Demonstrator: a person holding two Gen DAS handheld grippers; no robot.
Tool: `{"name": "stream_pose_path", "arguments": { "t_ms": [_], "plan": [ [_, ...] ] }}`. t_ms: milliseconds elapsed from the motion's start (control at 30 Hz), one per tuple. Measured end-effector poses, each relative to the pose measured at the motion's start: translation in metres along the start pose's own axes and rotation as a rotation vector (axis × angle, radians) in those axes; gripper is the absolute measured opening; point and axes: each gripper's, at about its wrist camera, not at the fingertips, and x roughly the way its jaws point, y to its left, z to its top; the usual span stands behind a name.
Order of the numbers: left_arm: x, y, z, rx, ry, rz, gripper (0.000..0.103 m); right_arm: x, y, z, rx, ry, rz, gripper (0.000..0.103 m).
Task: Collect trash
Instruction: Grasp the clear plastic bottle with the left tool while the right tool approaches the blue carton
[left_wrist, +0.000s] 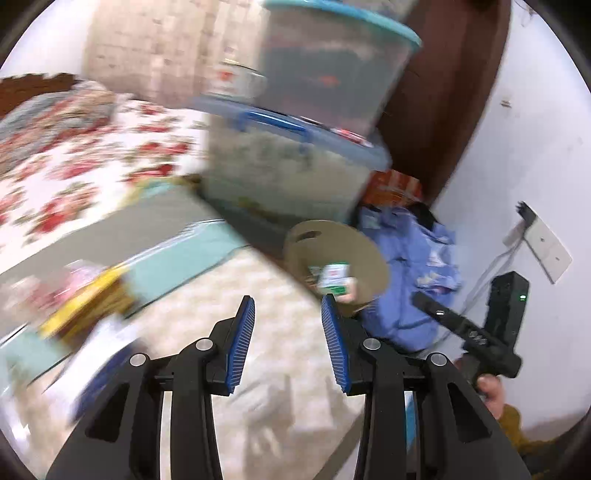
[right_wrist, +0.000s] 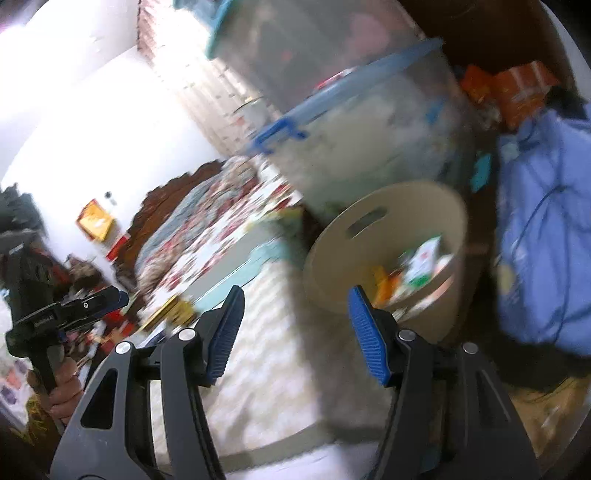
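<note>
A: Trash first, going left to right. At far left, on the pale patterned floor (left_wrist: 280, 387) beside the bed (left_wrist: 74, 166), lies a blurred cluster: something pink (left_wrist: 79, 275), a yellow flat item (left_wrist: 85, 306) and a white-and-dark item (left_wrist: 107, 354). They are too smeared to name.

B: Is any of it in your grip?

A: No. Your left gripper (left_wrist: 288, 332) has its jaws moderately apart with nothing between the blue pads (left_wrist: 242, 343). It hangs over the floor, short of the bin.

B: And the bin?

A: The beige bin (left_wrist: 354, 251) stands right of centre, in front of stacked clear tubs (left_wrist: 295, 173) and just beside a blue cloth heap (left_wrist: 417, 266). It already holds a white-and-green carton (left_wrist: 334, 277). The right view shows the carton (right_wrist: 424, 262) with orange and yellow scraps (right_wrist: 388, 284) next to it.

B: Your right hand?

A: Your right gripper (right_wrist: 295, 321) is spread wide and empty, pointing at the bin's (right_wrist: 384, 206) near rim.

B: So how far along are you?

A: Partway, I judge. Some trash is binned. If the blurred floor items at left are trash, they remain to be collected.
</note>
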Motion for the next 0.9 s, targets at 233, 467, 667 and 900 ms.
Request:
{"name": "stream_pose_path", "arguments": {
  "t_ms": [233, 467, 667, 900],
  "plan": [
    [-0.112, 0.084, -0.059, -0.178, -0.091, 0.212, 0.035, 0.027, 0.071, -0.052, -0.043, 0.161, 0.139, 0.06],
    [-0.172, 0.132, -0.112, -0.273, -0.112, 0.301, 0.035, 0.052, 0.15, -0.088, -0.177, 0.278, 0.229, 0.059],
    [-0.19, 0.157, -0.14, -0.325, -0.125, 0.295, 0.037, 0.063, 0.193, -0.111, -0.252, 0.342, 0.242, 0.059],
    [-0.196, 0.177, -0.157, -0.363, -0.139, 0.269, 0.04, 0.075, 0.224, -0.129, -0.305, 0.405, 0.229, 0.058]
  ]
}}
